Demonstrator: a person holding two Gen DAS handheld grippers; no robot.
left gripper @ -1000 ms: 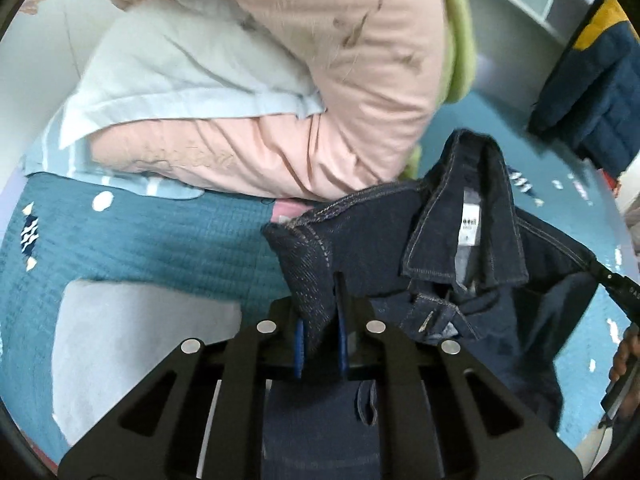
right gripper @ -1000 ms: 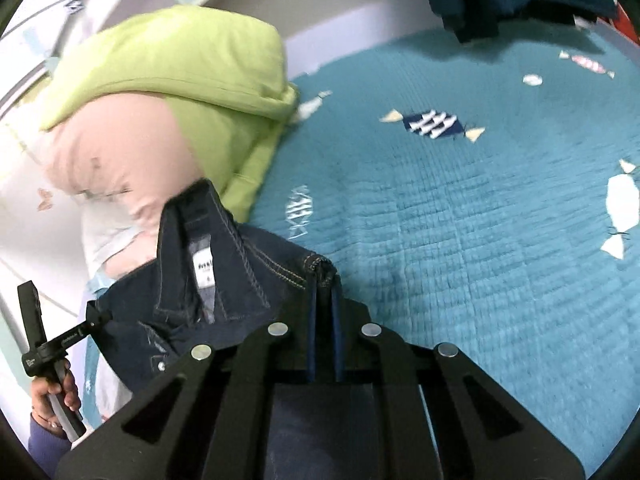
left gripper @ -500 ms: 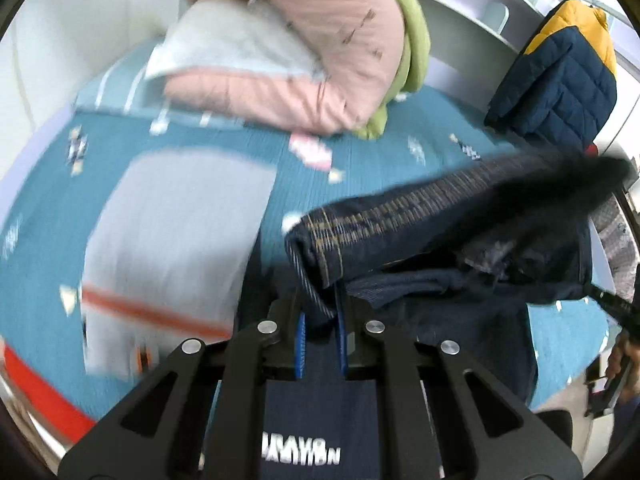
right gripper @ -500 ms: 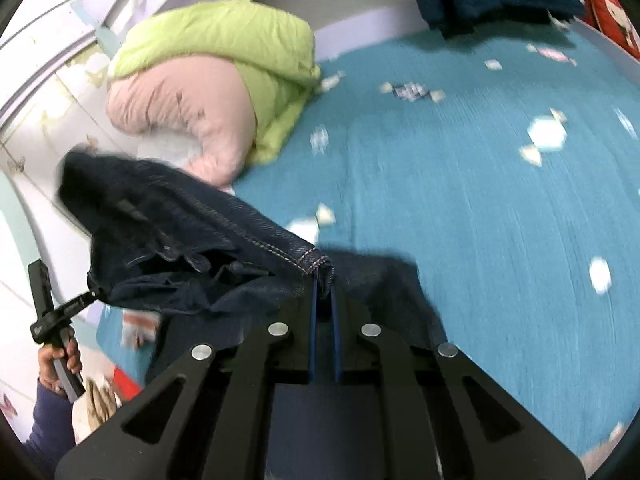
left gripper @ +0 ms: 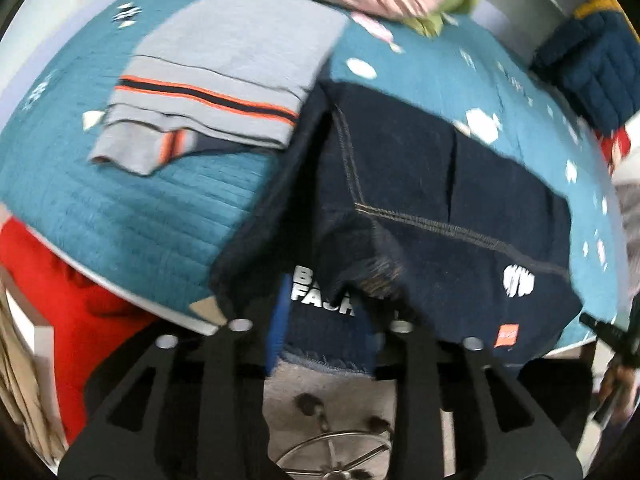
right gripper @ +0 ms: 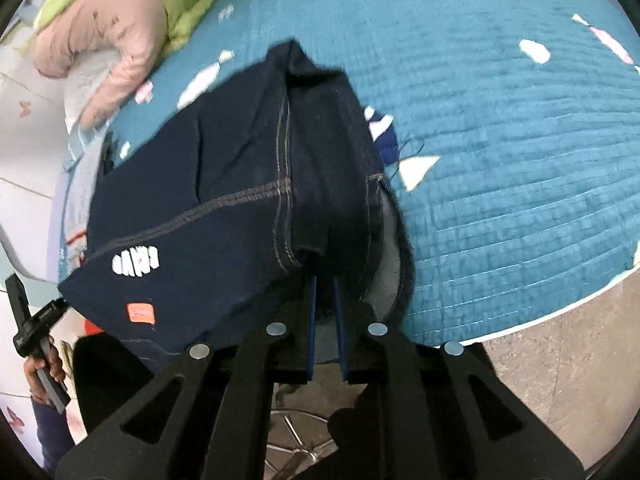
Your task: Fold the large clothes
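Observation:
A dark denim jacket (left gripper: 420, 184) with tan stitching, white lettering and an orange patch lies back-up on the teal bedspread (left gripper: 132, 216), its lower part hanging over the front edge. My left gripper (left gripper: 326, 308) stands open around the jacket's left corner, blue pads apart. In the right wrist view the same jacket (right gripper: 224, 184) spreads to the left, and my right gripper (right gripper: 324, 276) is shut on its right corner at the bed edge.
A folded grey garment with orange stripes (left gripper: 224, 68) lies on the bed left of the jacket. Pink and green bedding (right gripper: 120, 20) is piled at the back. A navy and yellow puffer jacket (left gripper: 592, 68) hangs at the far right. A chair base (left gripper: 332, 452) stands below the bed edge.
Both grippers swung the jacket from held up in the air down and toward the bed's front edge, laying it flat back-up. My left gripper has opened.

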